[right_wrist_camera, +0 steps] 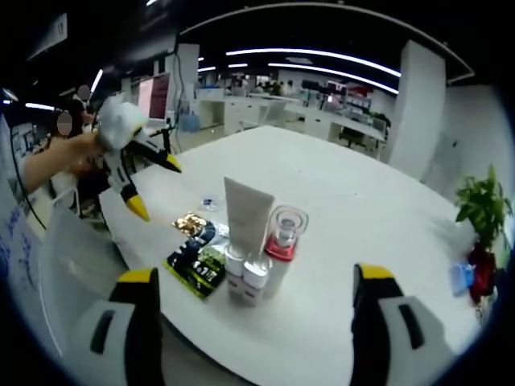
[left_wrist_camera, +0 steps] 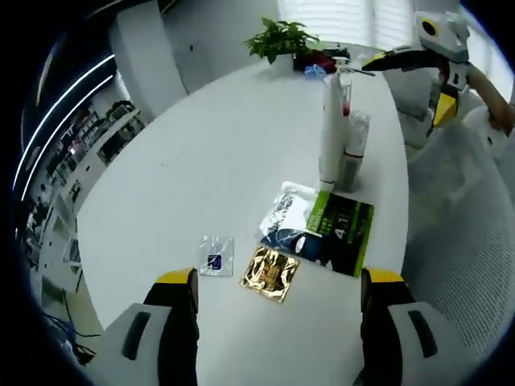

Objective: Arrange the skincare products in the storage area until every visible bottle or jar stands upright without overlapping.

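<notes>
While both tools, left (left_wrist_camera: 278, 293) and right (right_wrist_camera: 253, 293), gape empty, a smooth white tube (right_wrist_camera: 245, 213) and clear-capped bottle (right_wrist_camera: 283, 241) stand upright on the glossy white bench (right_wrist_camera: 362, 217) beside flat foil sachets (left_wrist_camera: 270, 273).

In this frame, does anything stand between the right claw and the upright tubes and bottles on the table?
Nothing visible does. The right claw is open and faces the standing cluster: white tube and red-collared bottle. The flat sachets lie left of that line, on the table.
</notes>
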Available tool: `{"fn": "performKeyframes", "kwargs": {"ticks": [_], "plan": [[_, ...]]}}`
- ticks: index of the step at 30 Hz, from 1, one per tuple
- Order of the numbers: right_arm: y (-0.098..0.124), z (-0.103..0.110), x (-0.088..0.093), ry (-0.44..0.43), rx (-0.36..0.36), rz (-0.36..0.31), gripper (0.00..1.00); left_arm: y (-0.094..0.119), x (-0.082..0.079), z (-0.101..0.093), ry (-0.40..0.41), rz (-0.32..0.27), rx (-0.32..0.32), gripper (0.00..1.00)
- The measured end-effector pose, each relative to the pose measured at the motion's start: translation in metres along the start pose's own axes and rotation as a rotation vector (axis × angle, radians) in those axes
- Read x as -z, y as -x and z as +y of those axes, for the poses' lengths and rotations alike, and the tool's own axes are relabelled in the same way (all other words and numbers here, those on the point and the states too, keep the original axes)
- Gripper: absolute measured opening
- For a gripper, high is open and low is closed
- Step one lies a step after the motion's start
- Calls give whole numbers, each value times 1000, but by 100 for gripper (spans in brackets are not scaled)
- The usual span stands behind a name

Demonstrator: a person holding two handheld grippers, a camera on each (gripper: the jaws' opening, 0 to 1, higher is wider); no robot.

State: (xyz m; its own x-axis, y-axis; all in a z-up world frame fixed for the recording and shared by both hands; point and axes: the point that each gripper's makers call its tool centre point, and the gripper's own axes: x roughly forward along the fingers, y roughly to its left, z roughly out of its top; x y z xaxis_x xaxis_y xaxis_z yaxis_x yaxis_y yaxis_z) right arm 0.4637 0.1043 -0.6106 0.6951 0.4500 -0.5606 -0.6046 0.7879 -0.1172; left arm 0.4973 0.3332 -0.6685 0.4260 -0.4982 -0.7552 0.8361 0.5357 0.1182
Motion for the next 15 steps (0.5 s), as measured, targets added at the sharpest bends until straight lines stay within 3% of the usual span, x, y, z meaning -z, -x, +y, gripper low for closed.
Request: {"fn": "performKeyframes", "kwargs": {"ticks": [15], "plan": [[9, 11, -1, 23, -13, -1, 100, 28, -2, -10, 60, -50, -55, 93]]}}
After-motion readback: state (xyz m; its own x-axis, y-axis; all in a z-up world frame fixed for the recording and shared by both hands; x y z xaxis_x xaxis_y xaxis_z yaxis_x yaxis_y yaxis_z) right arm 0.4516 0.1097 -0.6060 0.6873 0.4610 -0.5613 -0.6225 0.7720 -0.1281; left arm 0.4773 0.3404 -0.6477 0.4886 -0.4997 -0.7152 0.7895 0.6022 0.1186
